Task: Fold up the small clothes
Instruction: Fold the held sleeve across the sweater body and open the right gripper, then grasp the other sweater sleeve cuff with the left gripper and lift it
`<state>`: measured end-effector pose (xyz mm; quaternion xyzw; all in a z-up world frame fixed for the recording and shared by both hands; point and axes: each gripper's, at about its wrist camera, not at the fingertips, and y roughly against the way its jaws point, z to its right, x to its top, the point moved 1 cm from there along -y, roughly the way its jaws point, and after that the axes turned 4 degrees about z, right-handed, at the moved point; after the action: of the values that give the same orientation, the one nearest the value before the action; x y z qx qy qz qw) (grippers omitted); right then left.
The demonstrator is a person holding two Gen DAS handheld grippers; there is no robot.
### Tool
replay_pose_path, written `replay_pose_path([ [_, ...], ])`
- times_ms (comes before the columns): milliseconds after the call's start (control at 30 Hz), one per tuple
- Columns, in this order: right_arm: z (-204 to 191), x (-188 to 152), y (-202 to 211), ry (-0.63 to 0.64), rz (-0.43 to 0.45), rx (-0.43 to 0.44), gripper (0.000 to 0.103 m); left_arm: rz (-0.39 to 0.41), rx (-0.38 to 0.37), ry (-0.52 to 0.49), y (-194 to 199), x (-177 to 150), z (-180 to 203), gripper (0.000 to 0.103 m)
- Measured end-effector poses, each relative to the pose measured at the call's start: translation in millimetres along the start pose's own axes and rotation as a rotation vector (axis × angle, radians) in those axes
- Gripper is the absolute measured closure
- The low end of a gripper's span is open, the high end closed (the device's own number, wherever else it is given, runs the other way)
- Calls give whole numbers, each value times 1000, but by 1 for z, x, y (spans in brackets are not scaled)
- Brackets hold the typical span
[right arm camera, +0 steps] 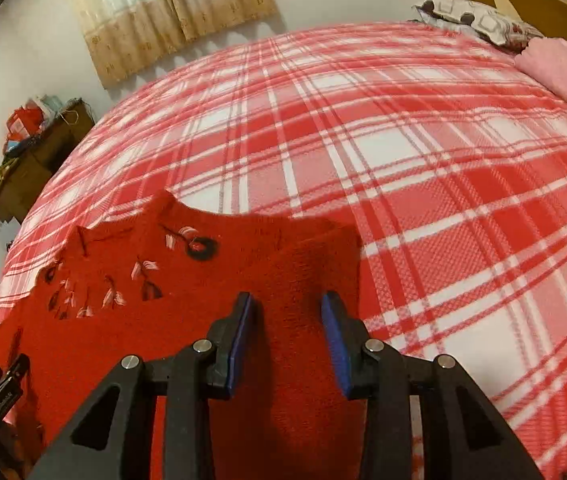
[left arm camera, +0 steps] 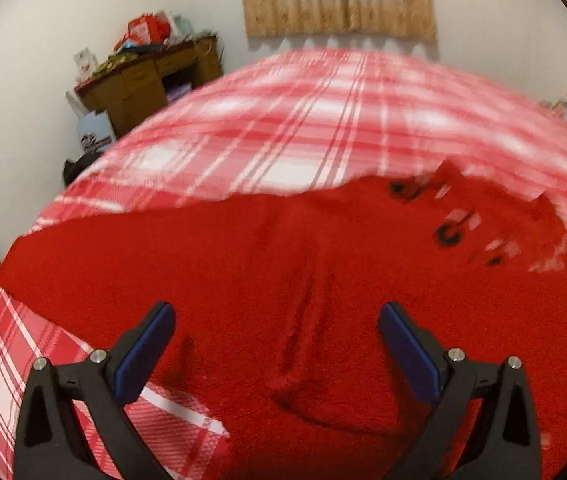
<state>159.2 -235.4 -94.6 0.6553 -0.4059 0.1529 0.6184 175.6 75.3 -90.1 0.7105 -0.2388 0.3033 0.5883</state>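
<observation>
A red knitted sweater (left arm camera: 283,280) with embroidered flowers (right arm camera: 143,276) lies spread on the red-and-white plaid bedspread (right arm camera: 423,168). One sleeve (right arm camera: 315,264) is folded over its body on the right side. My left gripper (left arm camera: 277,312) hovers over the sweater's plain lower part, jaws wide open, nothing between them. My right gripper (right arm camera: 287,300) hangs over the folded sleeve. Its jaws stand partly apart and the pads do not press on the cloth. The left gripper (right arm camera: 7,368) also shows small at the lower left edge of the right wrist view.
A wooden desk (left arm camera: 143,80) piled with clutter stands against the wall left of the bed. A beige curtain (left arm camera: 339,0) hangs behind the bed. A patterned pillow (right arm camera: 475,20) and a pink blanket (right arm camera: 563,68) lie at the bed's far right end.
</observation>
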Motion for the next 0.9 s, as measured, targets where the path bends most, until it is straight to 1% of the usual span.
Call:
replay_pose_path([
  [33, -1, 0, -1, 2, 1, -6, 66, -11, -28, 15, 0, -1, -2, 0],
  [100, -3, 1, -2, 10, 3, -20, 66, -4, -30, 34, 1, 1, -4, 0],
  [167, -4, 2, -2, 22, 5, -32, 66, -25, -49, 34, -3, 0, -4, 0],
  [200, -4, 1, 1, 25, 9, -39, 66, -22, -53, 41, -2, 0, -5, 0],
  [267, -7, 0, 15, 31, 46, -62, 66, -19, -60, 40, 3, -1, -8, 0],
  [300, -10, -2, 25, 31, 66, -57, 66, -11, -55, 29, 10, -3, -12, 0],
  [367, -19, -6, 41, 38, 83, -17, 66, 23, -20, 20, 18, -5, -21, 0],
  [400, -27, -8, 49, 52, 87, 9, 66, 48, 2, 25, 23, -6, -35, 0],
  [467, -44, -15, 62, 91, 101, 46, 66, 62, 18, 60, 28, -7, -62, 0],
  [500, -54, -20, 67, 116, 108, 62, 66, 65, 35, 111, 30, -7, -87, 0],
  [567, -74, -31, 69, 170, 107, 102, 66, 74, 65, 199, 30, -6, -126, 0],
  [600, -82, -36, 67, 185, 96, 116, 66, 83, 106, 273, 28, -5, -158, 0],
  [633, -88, -42, 63, 198, 76, 128, 66, 84, 138, 316, 26, -5, -179, 0],
  [733, -94, -53, 48, 186, 22, 147, 66, 45, 230, 462, 12, -5, -249, 0],
  [800, -92, -61, 39, 163, -5, 142, 66, 25, 257, 566, 1, -7, -293, 1],
  [867, -89, -60, 40, 148, 2, 153, 66, 3, 261, 632, -9, -7, -318, 13],
  [900, -88, -60, 38, 145, -3, 156, 66, -20, 247, 674, -19, -7, -332, 17],
])
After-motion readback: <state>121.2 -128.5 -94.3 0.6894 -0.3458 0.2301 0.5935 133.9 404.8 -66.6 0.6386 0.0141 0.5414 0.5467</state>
